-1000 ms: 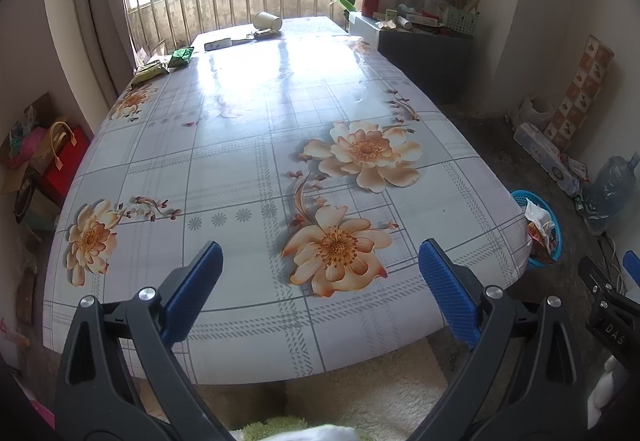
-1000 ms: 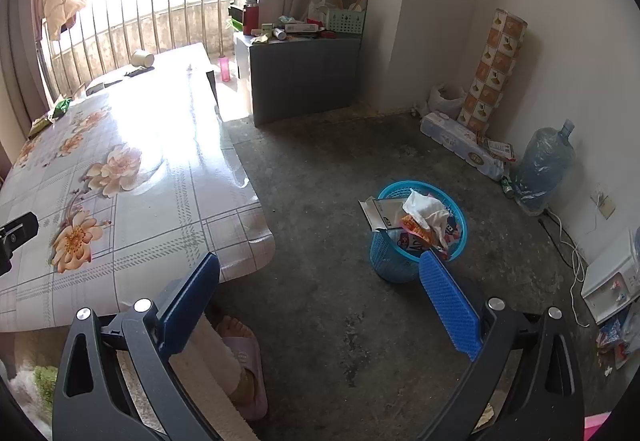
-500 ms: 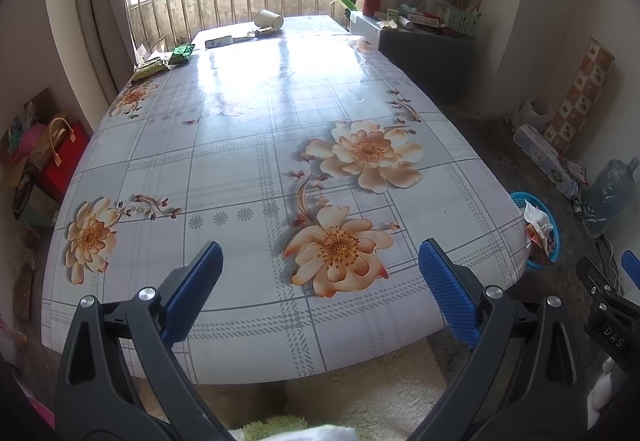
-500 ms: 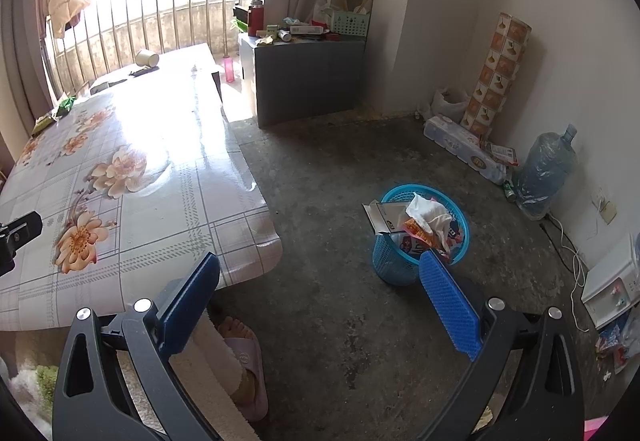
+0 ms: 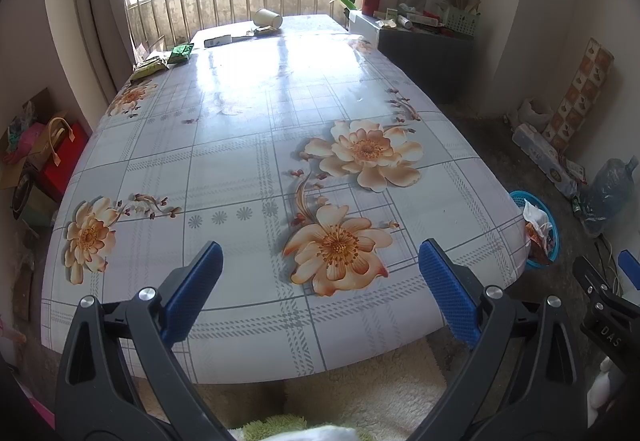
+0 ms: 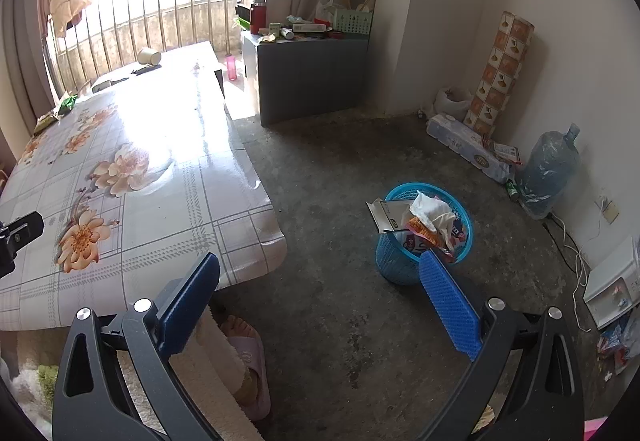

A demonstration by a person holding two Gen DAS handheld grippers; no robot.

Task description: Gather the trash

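The left tongs (image 5: 320, 273) are spread wide with nothing between the blue pads, hanging over the near edge of the table (image 5: 248, 145) at the bottom of the left wrist frame. The table wears a glossy flowered cloth, bare across the middle. The trash still lying on it sits far off at the upper left of that frame: a paper cup (image 5: 267, 18) tipped on its side, a flat dark-and-white wrapper (image 5: 218, 40) just in front of it, and two green packets (image 5: 182, 53) near the left edge.

The right tongs (image 6: 320, 289) are spread too and hold nothing; they hang over the concrete floor (image 6: 328, 177), beside the table's corner. A blue basket (image 6: 394, 265) stands on the floor at centre right of the right wrist frame, stuffed with crumpled tissue (image 6: 430, 211), a cardboard piece (image 6: 386, 215) and coloured wrappers. The right pad overlaps the basket's lower side in the picture; whether they touch I cannot tell. A foot in a pink slipper (image 6: 250, 357) shows under the table edge at lower left.
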